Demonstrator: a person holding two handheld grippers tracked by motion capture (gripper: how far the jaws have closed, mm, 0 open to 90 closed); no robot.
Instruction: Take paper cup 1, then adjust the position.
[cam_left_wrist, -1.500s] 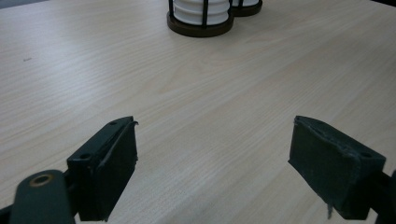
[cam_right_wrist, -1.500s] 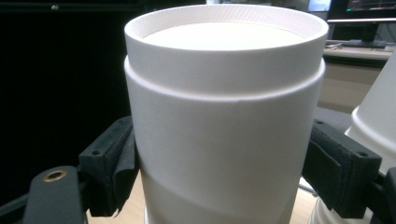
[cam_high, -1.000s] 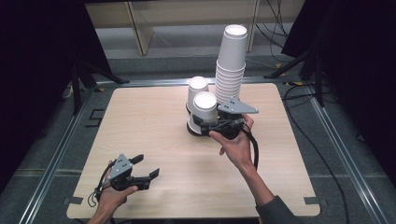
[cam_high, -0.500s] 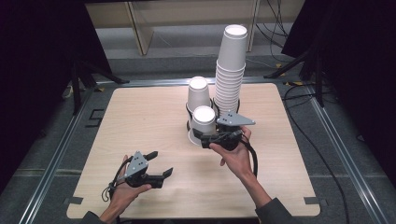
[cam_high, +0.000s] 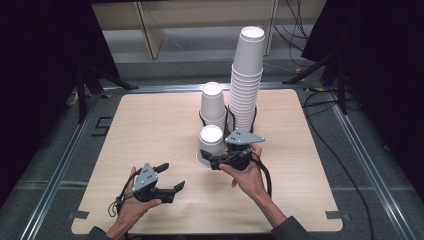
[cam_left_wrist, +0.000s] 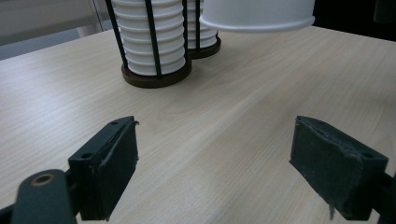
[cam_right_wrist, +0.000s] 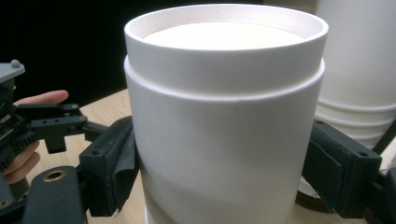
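The paper cup is upside down, closed base up, white, smooth-walled with a recessed base ring. It sits in front of the two racked cup stacks, the short stack and the tall stack, near the middle of the desk. My right tongs pinch its lower wall, one pad on each side. Step in hand, as I judge it: placing this cup mouth-down on the desk. The rim appears at or just above the surface; I cannot tell contact. Next move: lower until seated, then spread the right tongs and withdraw level. My left tongs are spread, empty, low over the near desk.
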